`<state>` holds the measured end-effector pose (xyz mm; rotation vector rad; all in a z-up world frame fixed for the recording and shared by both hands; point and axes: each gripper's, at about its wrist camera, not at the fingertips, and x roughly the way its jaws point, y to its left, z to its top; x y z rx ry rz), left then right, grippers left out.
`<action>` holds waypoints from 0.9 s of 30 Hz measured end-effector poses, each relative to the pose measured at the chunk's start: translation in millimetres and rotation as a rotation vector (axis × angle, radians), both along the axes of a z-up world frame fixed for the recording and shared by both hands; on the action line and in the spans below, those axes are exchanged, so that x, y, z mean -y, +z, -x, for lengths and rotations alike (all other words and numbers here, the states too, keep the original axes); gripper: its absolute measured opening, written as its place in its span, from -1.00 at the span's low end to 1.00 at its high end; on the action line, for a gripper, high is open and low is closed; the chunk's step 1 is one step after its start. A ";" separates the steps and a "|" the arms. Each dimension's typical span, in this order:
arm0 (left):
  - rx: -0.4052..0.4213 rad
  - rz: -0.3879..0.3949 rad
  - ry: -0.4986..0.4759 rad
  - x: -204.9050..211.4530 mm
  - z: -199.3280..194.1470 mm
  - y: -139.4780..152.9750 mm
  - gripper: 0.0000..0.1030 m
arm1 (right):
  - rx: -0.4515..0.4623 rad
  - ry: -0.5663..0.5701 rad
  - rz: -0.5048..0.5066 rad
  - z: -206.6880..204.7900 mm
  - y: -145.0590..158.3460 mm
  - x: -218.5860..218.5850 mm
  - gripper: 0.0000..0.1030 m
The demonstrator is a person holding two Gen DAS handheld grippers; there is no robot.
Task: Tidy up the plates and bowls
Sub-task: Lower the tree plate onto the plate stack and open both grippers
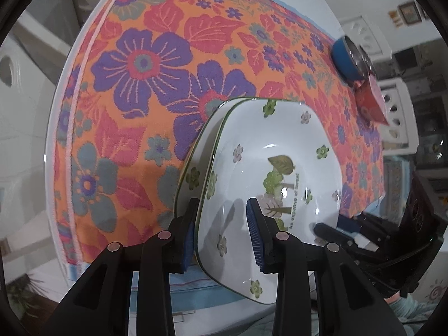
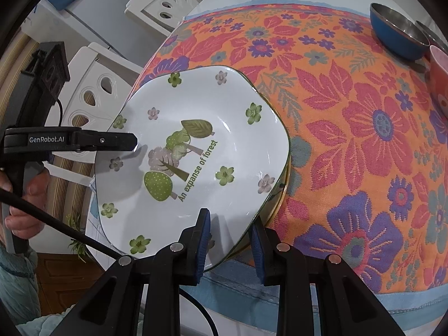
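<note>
A white square plate [image 2: 193, 151] printed with trees and green flowers lies on top of a second plate [image 2: 275, 204] at the table's corner; it also shows in the left wrist view [image 1: 268, 168]. My left gripper [image 1: 221, 235] straddles the top plate's rim, one finger under and one over, jaws apart. The left gripper also shows in the right wrist view [image 2: 117, 141]. My right gripper [image 2: 231, 240] straddles the near rim of the plates, jaws apart. A blue metal bowl [image 2: 397, 33] and a red bowl [image 2: 439, 78] stand at the far right.
A floral orange cloth [image 2: 350, 128] covers the table. White plastic chairs [image 2: 95, 95] stand beyond the table's left edge. The blue bowl [image 1: 348, 58] and the red bowl [image 1: 371, 100] show at the right in the left wrist view.
</note>
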<state>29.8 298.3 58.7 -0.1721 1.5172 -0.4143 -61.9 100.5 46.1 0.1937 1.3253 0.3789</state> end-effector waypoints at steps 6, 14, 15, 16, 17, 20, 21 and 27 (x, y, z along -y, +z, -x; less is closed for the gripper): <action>-0.015 -0.017 -0.023 0.6 -0.2 -0.2 -0.40 | 0.001 -0.009 -0.009 -0.1 0.6 1.7 -0.47; -0.007 -0.055 -0.113 6.0 -1.9 3.0 -0.40 | 0.004 0.009 0.010 1.9 0.9 -2.9 -0.47; -0.007 -0.054 -0.113 6.0 -2.2 3.0 -0.40 | 0.003 0.008 0.009 1.5 0.7 -3.4 -0.47; -0.007 -0.053 -0.114 5.8 -2.2 2.8 -0.40 | 0.002 0.006 0.007 1.2 0.3 -3.3 -0.47; -0.008 -0.049 -0.112 4.9 -2.5 2.5 -0.40 | 0.000 0.004 0.005 0.7 -0.1 -3.2 -0.47; -0.001 -0.024 -0.095 0.9 -3.4 1.8 -0.44 | 0.004 0.010 0.011 0.1 -0.5 -4.2 -0.47; 0.018 -0.026 -0.099 0.9 -2.7 2.8 -0.45 | 0.009 0.014 0.014 1.2 -0.1 -4.2 -0.48; 0.147 -0.155 -0.127 9.7 3.4 8.7 -0.71 | 0.056 0.038 0.039 6.8 4.2 -5.0 -0.49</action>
